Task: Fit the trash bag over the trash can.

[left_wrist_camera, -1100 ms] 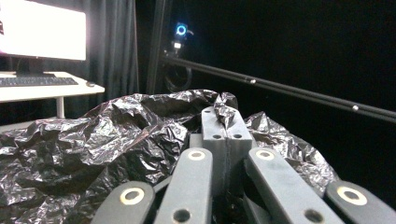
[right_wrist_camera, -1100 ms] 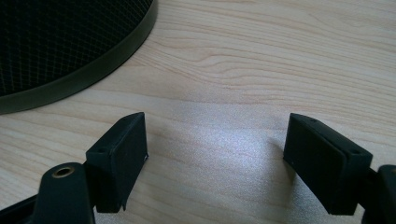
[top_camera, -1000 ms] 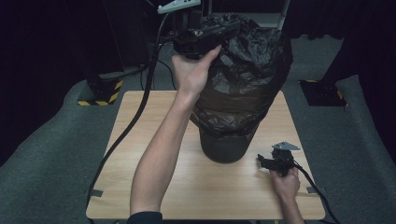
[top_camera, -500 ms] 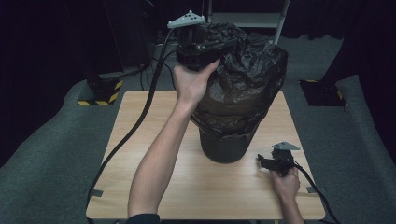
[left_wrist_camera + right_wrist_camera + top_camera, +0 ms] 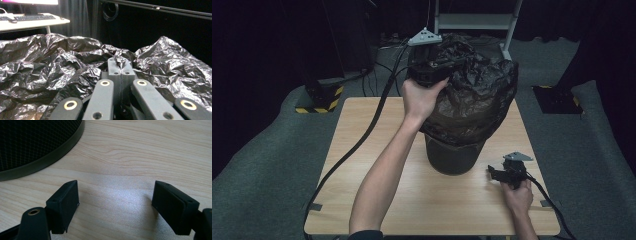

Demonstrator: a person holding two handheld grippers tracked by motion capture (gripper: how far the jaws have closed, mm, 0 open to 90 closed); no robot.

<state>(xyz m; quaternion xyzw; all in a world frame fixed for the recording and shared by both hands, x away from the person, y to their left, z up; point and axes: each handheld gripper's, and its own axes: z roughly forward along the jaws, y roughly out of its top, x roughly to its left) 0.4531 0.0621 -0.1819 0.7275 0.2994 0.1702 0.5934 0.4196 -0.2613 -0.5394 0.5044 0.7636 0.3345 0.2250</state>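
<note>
Plastic of a black bin liner (image 5: 472, 100) billows over the top of a dark mesh wastebasket (image 5: 453, 157) standing on the wooden table (image 5: 372, 145); the left gripper (image 5: 428, 74) sits at the liner's upper near edge, jaws pressed together on a pinch of the crinkled film, which spreads ahead of and to both sides of them in the left gripper view (image 5: 62, 65); the right gripper (image 5: 502, 173) rests low on the table just beside the wastebasket's base, jaws spread wide over bare wood, the mesh wall (image 5: 32, 142) ahead to their left.
</note>
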